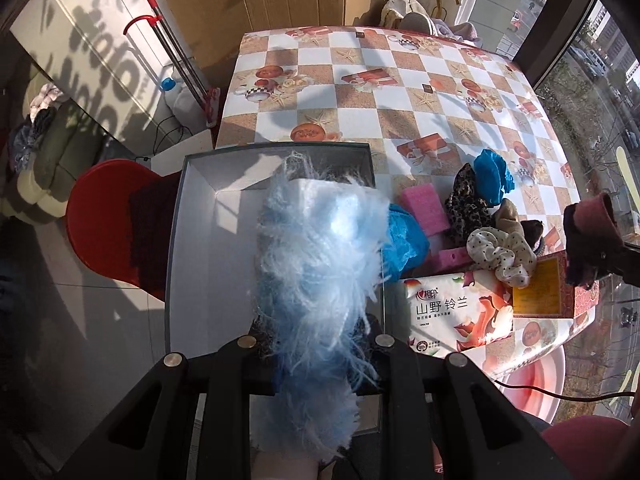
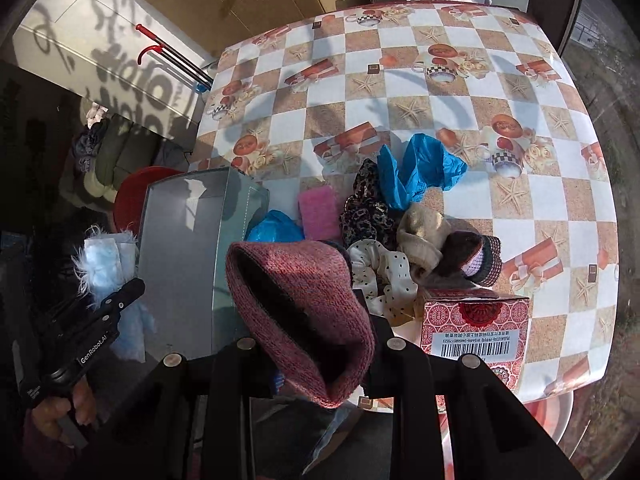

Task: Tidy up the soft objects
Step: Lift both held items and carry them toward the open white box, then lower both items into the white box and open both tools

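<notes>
My left gripper (image 1: 316, 344) is shut on a fluffy light-blue soft toy (image 1: 320, 248), which hangs over the open grey box (image 1: 200, 220) and hides the fingertips. In the right wrist view the left gripper (image 2: 120, 296) and its blue fluff (image 2: 100, 260) sit at the box's (image 2: 184, 216) left side. My right gripper (image 2: 320, 348) is shut on a maroon knit sock (image 2: 296, 280), held above the box's right edge. A pile lies on the table: blue plastic covers (image 2: 416, 168), pink sponge (image 2: 318, 212), leopard scrunchie (image 2: 364, 208), polka-dot scrunchie (image 2: 380, 272), beige sock (image 2: 420, 232).
A red patterned carton (image 2: 476, 320) and a tissue pack (image 1: 452, 312) stand at the near table edge. The checkered tablecloth (image 2: 400, 80) stretches beyond the pile. A red stool (image 1: 100, 216) sits left of the box, with a mop (image 1: 176, 52) against the wall.
</notes>
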Demonstrator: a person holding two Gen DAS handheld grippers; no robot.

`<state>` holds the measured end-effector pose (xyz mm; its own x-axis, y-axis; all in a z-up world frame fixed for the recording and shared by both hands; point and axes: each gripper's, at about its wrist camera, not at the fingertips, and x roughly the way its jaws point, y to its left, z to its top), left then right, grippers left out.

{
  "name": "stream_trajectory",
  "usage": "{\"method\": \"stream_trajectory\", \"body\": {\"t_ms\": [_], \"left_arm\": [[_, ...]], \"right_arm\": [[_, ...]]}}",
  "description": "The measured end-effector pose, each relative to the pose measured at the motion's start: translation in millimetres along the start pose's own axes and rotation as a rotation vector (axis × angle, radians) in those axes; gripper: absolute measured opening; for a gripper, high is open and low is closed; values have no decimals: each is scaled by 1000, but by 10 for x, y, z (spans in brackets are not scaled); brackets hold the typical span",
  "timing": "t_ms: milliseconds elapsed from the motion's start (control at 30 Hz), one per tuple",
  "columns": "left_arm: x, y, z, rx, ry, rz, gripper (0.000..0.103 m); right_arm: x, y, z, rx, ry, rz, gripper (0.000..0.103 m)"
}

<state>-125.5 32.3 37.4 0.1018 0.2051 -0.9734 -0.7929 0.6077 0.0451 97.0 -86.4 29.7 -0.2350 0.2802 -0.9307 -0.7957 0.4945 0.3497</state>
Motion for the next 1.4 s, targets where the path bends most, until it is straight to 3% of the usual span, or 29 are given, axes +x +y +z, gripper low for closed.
{"method": "stream_trajectory", "body": {"t_ms": [500,867,1100,1400], "left_arm": [[164,520,-517,-140,22,35,25],[284,615,-649,-197,48,23,26],[369,618,-716,-208,72,18,26],[401,610,-696,-200,78,16,26]], "right_arm": [[331,1155,-72,-309,101,-24,28],[576,1860,-17,-432,166,33,28],[718,1975,-215,-470,213,31,28],[724,1913,-199,-437,224,30,28]]}}
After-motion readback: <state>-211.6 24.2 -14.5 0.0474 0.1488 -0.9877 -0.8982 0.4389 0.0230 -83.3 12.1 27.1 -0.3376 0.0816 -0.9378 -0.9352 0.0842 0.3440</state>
